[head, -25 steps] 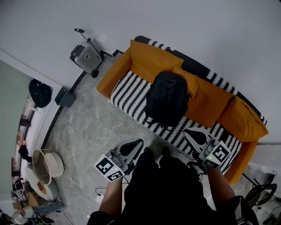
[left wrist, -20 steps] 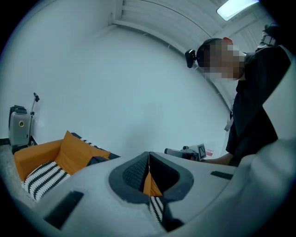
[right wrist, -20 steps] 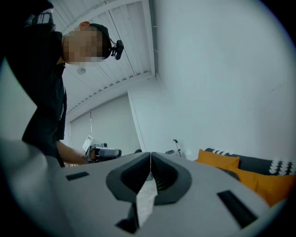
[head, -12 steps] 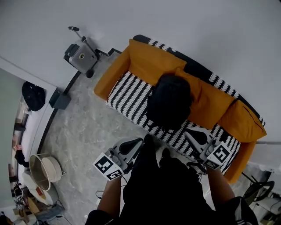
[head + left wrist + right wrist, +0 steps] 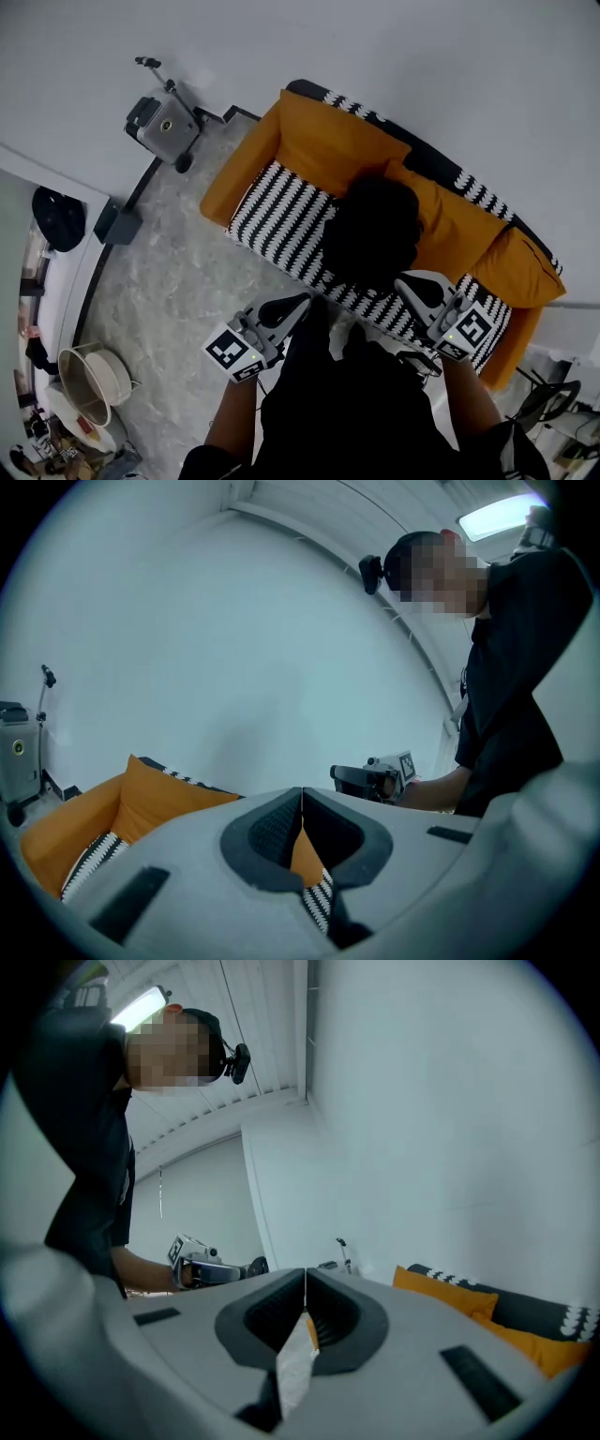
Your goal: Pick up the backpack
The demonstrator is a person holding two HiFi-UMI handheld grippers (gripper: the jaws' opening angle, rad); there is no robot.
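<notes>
- Closed in on the orange sofa with the black-and-white zigzag seat cover (image 5: 281, 211) since a second ago; grey wheeled case (image 5: 161, 127) now further left in the head view
- Left gripper (image 5: 300, 302) pinched fully together, nothing between the jaws; tip right by the seat's front edge, over pale marble-look floor (image 5: 178, 272)
- Same deal with the right gripper (image 5: 405, 282); clamped tight and empty, out over the front of the seat
- Black fabric backpack (image 5: 370, 234) lying on the seat against the orange back cushions (image 5: 337, 141); between and beyond both grippers, nearer the right one, gripped by neither
</notes>
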